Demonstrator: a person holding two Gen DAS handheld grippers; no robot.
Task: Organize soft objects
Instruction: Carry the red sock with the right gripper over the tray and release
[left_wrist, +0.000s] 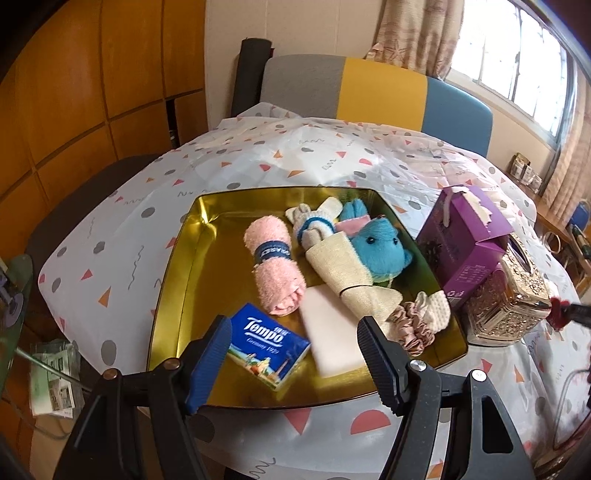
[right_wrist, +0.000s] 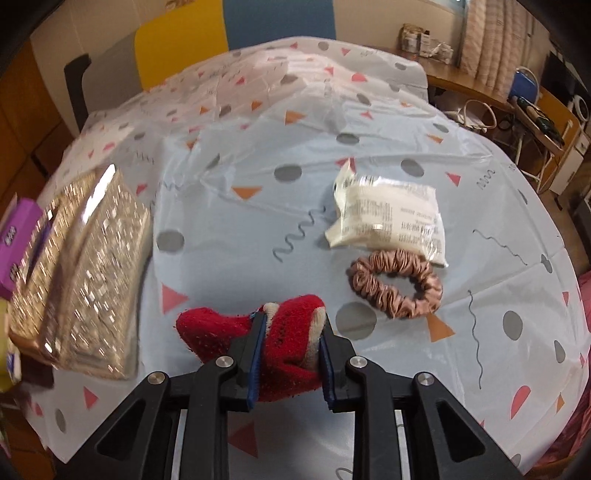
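Left tool (left_wrist: 295, 350): we record its two black fingers with blue ribbed pads spread wide, nothing pinched, poised over the near edge of a gold tray (left_wrist: 177, 280) on the worktop (left_wrist: 122, 221), which wears a white cloth printed with dots and triangles. We list the tray's contents. A blue Tempo tissue pack (left_wrist: 267, 349) sits at the near edge, between the spread fingers as this camera sees it, untouched by the pads. A rolled pink towel (left_wrist: 275, 266) with a blue band lies left of centre. A white flat pad (left_wrist: 332, 332) lies beside the towel's near end. A beige woven wrap (left_wrist: 341, 269) lies diagonally across the middle, with a blue plush toy (left_wrist: 380, 247) just beside it and a small cream and blue knitted item (left_wrist: 314, 221) behind. A pink scrunchie (left_wrist: 413, 325) and a cream knitted piece (left_wrist: 436, 308) sit at the tray's near right corner. Just right of the tray we note a purple box (left_wrist: 469, 236) and an ornate golden box (left_wrist: 513, 291).

Right tool (right_wrist: 291, 354): we record its pads pressed together on a red and cream knitted item (right_wrist: 288, 332), which bulges out past the fingertips, above the cloth. Lying on the worktop beyond it are a second pink scrunchie (right_wrist: 397, 284) and, touching that, a white printed sachet (right_wrist: 388, 218). The golden box, blurred, stands at left.
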